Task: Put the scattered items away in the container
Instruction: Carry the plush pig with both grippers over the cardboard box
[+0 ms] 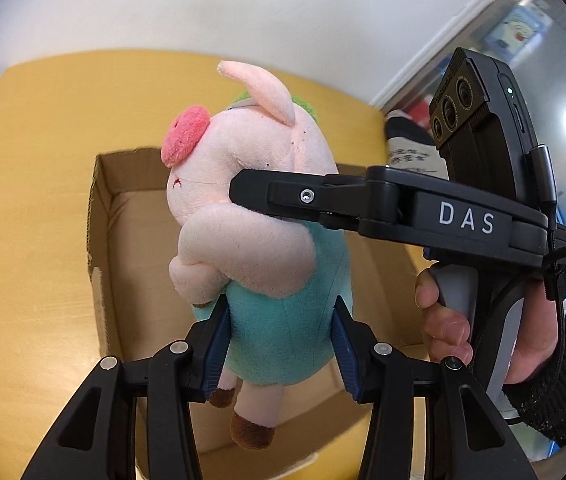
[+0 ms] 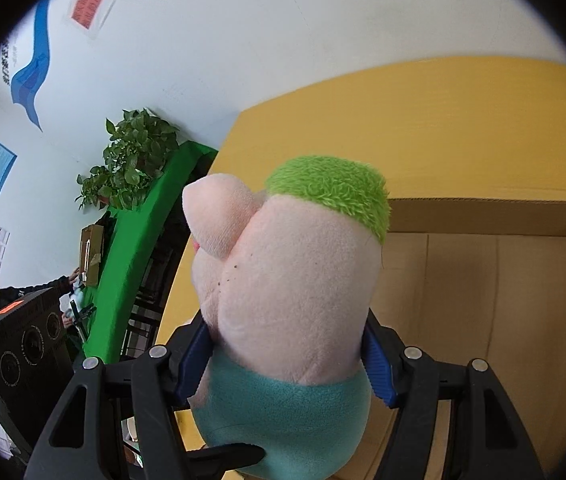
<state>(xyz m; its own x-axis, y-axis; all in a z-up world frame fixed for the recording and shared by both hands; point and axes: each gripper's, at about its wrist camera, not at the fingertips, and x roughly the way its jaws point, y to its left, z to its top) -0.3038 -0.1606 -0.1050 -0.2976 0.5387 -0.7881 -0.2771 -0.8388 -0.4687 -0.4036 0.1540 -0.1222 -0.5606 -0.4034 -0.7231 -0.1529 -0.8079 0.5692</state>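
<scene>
Yellow wood-look tabletop (image 1: 35, 208) fills the far left, smooth and a bit glossy. Next over sits the open brown corrugated cardboard box (image 1: 101, 240), its ridged cut edge showing; it lies under and beyond the left gripper (image 1: 279, 344) fingertips.

Between those fingers is the fuzzy pink plush pig in a teal outfit (image 1: 259, 216), with a coral snout, a floppy ear, brown felt hooves and a tuft of shaggy lime-green hair. The blue ribbed pads (image 1: 215, 344) pinch its teal belly from both sides, so it hangs above the box, not inside yet.

Right of that, the right gripper (image 2: 287, 360) comes in sideways, matte black plastic with "DAS" in white letters on its body. Its own blue pads squeeze the pig where the pink head meets the teal suit. A hand (image 1: 479, 332) in a dark knit sleeve wraps its grey handle.

In the right wrist view, wall posters carry writing too small to read, beside a leafy potted plant (image 2: 131, 160) on a green table (image 2: 139, 248).
</scene>
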